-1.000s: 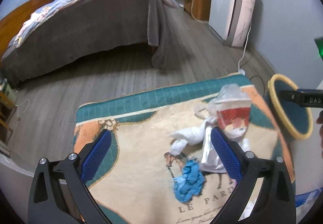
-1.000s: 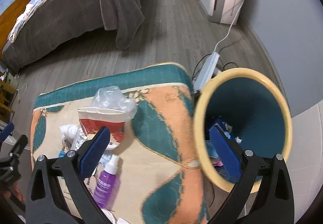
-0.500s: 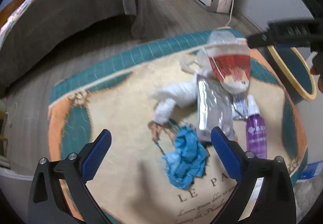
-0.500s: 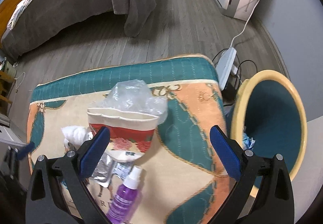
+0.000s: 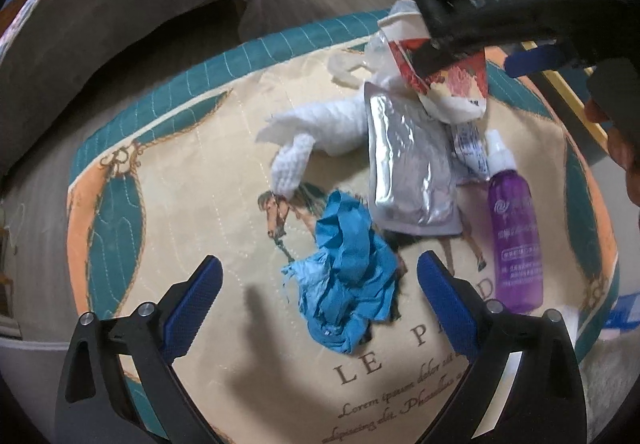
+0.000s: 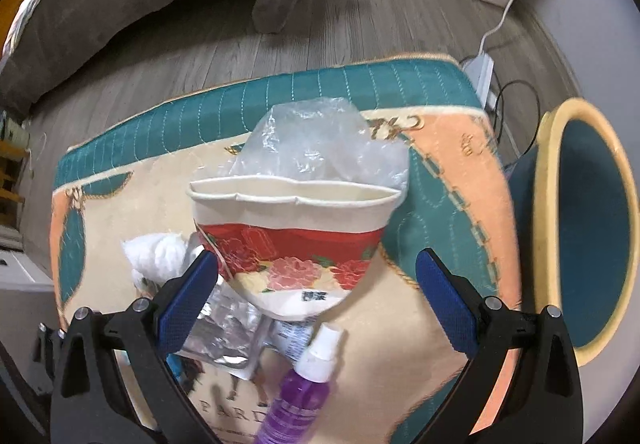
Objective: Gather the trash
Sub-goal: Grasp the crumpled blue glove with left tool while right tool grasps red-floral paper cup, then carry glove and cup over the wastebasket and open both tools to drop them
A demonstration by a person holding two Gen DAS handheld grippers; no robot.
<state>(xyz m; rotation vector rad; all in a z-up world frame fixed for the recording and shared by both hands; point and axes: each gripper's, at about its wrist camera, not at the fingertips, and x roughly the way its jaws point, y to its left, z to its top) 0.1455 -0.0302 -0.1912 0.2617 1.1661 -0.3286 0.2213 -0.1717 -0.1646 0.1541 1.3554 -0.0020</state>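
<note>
Your left gripper [image 5: 320, 284] is wide open and empty, hovering right over the crumpled blue wad [image 5: 350, 276], which sits between the pads, slightly toward the right one; that's the nearer arm for it. Wad has no real long axis, so any closing line works. Past it at 1 o'clock lies the silver pouch [image 5: 404, 159], long axis running 12 to 6, with the white tissue [image 5: 320, 127] at 12. Your right gripper [image 6: 316, 276] is also wide open and empty, with the flattened paper cup [image 6: 292, 232] dead ahead between its pads, rim running 9 to 3. The bin [image 6: 588, 228] sits off the mat [image 6: 452, 171] at 3 o'clock from that gripper.
</note>
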